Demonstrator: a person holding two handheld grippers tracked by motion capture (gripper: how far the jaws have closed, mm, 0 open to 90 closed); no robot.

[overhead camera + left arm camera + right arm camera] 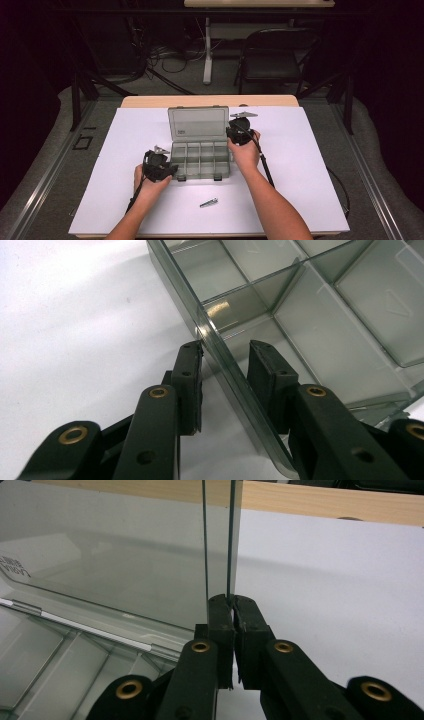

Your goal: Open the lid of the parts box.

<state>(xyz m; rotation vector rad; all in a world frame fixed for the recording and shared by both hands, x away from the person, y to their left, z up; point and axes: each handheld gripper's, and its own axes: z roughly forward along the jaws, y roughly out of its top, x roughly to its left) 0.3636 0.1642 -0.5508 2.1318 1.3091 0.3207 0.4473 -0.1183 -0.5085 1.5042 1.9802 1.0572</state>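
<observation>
Nearest, a metal bit (pixel 208 202) lies on the desk (pixel 125 130). Left gripper (pixel 226 352) straddles the compartment box (pixel 200 160) wall, spread; right gripper (pixel 233 602) pinches the upright lid (pixel 198 122).

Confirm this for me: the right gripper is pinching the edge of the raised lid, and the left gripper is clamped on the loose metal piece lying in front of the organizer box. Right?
Not quite. The left gripper straddles the organizer box side wall, as the left gripper view shows; the metal piece lies untouched in the high view. The right gripper does pinch the lid edge.
</observation>
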